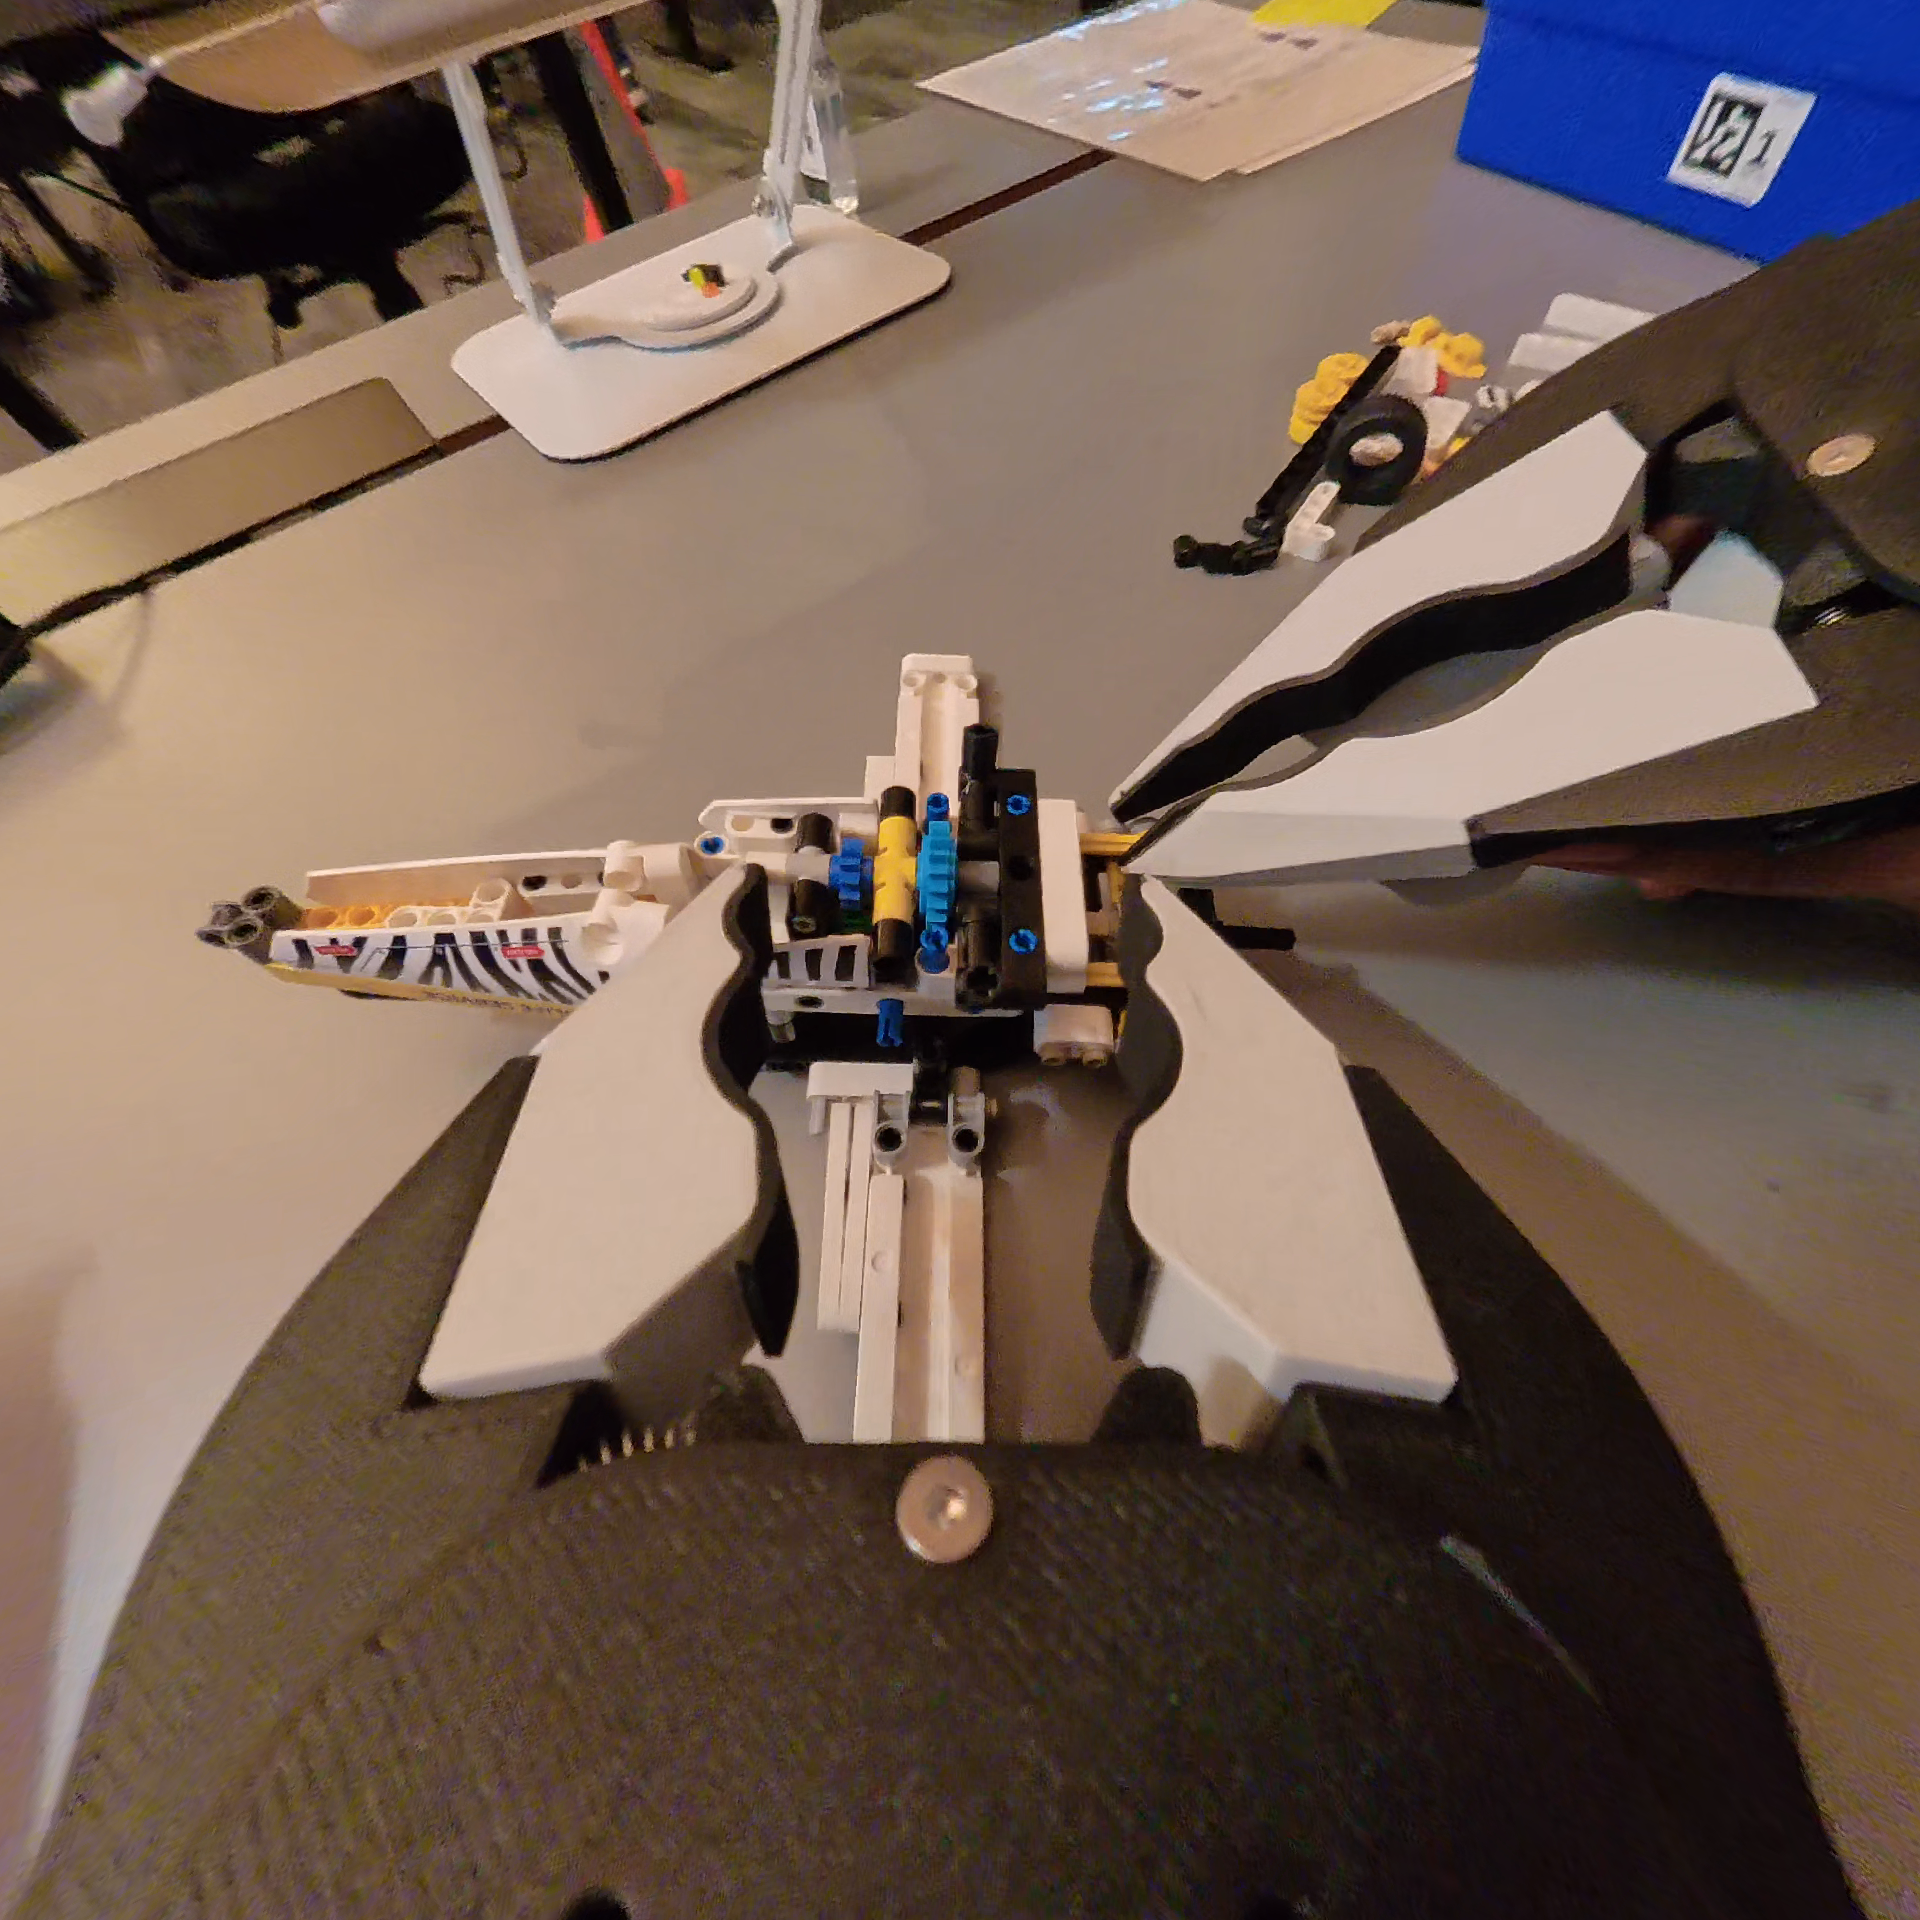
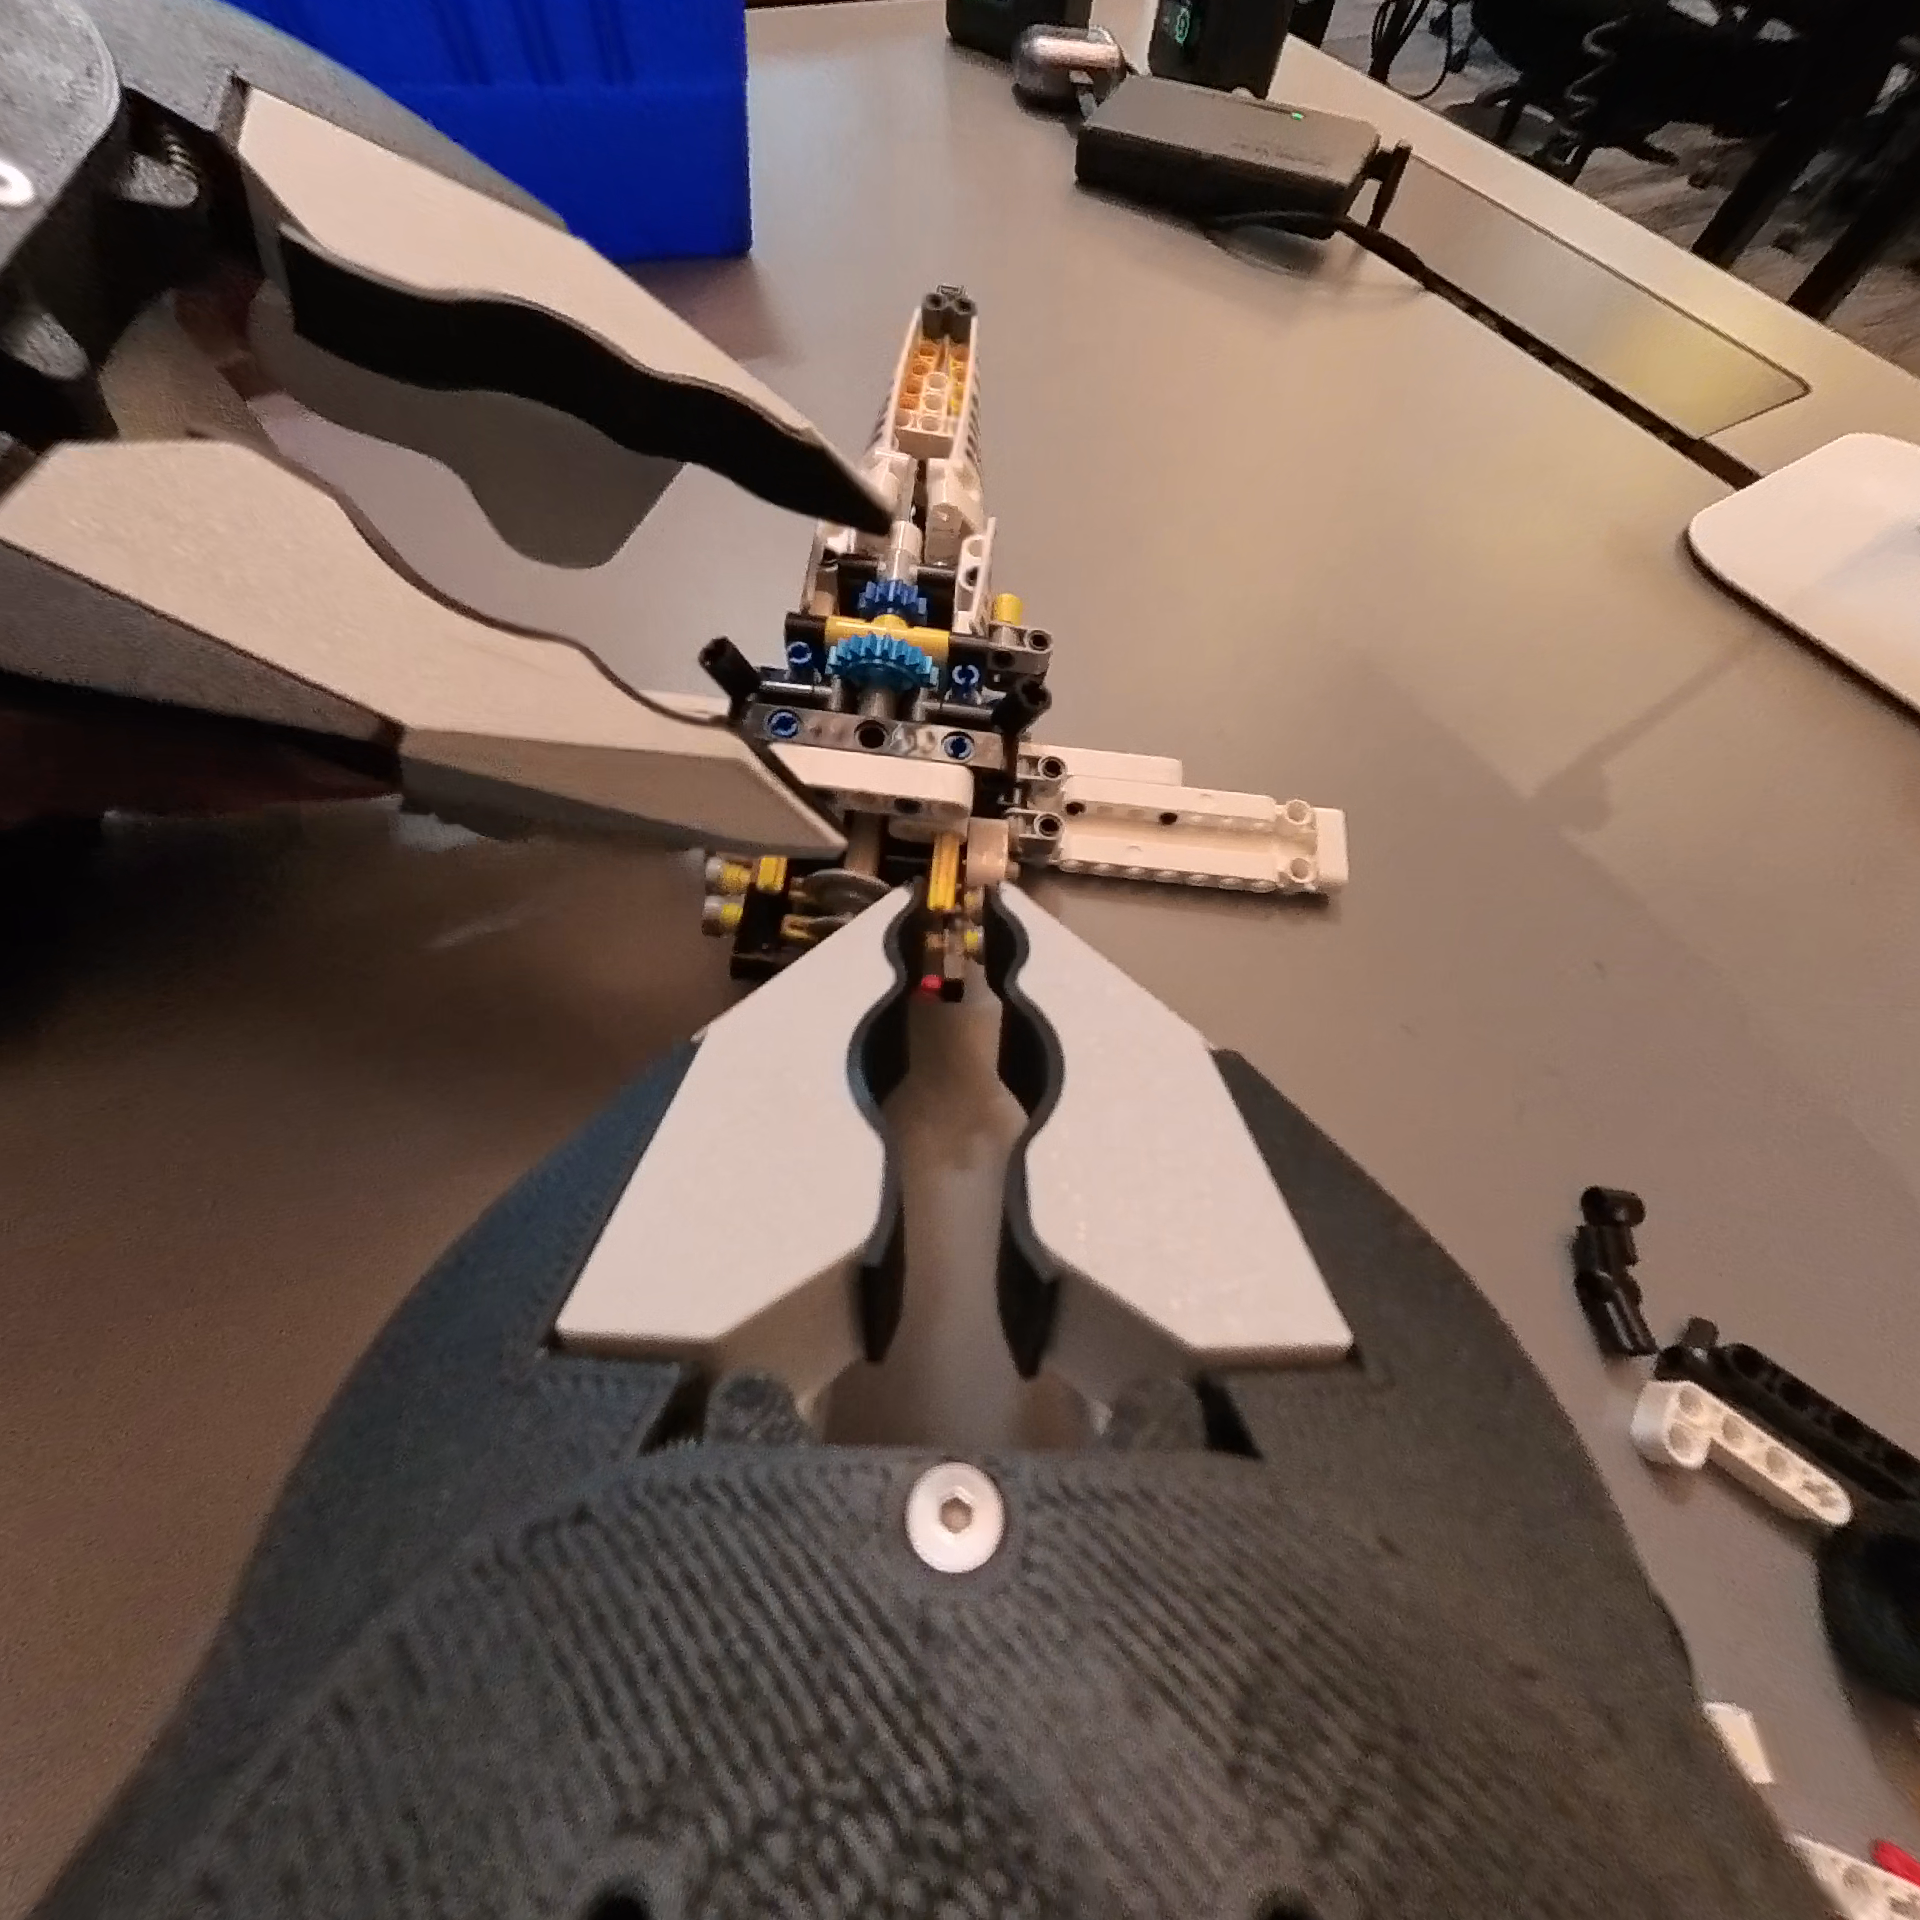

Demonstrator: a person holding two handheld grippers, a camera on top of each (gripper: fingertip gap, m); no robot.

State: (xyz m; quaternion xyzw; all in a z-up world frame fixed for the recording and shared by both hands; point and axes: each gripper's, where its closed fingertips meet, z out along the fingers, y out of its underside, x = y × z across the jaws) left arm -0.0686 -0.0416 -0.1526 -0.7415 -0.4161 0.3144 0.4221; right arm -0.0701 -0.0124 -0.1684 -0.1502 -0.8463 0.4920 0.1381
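Observation:
A brick-built plane model lies on the grey table. It has a zebra-striped white fuselage, white wings and blue gears. My left gripper is open and straddles the model's mid-body, one finger on each side. It also shows in the right wrist view, reaching in from the left. My right gripper is shut on a thin yellow axle at the model's tail end. In the left wrist view the right gripper comes in from the right, its tips closed around that axle.
A pile of loose bricks with a black wheel lies at the far right. A blue bin stands behind it. A white lamp base stands at the back. Loose black and white beams lie to my right. A black adapter sits at the far edge. The black adapter lies some 35 centimetres from my left tips, 40 centimetres from my right tips.

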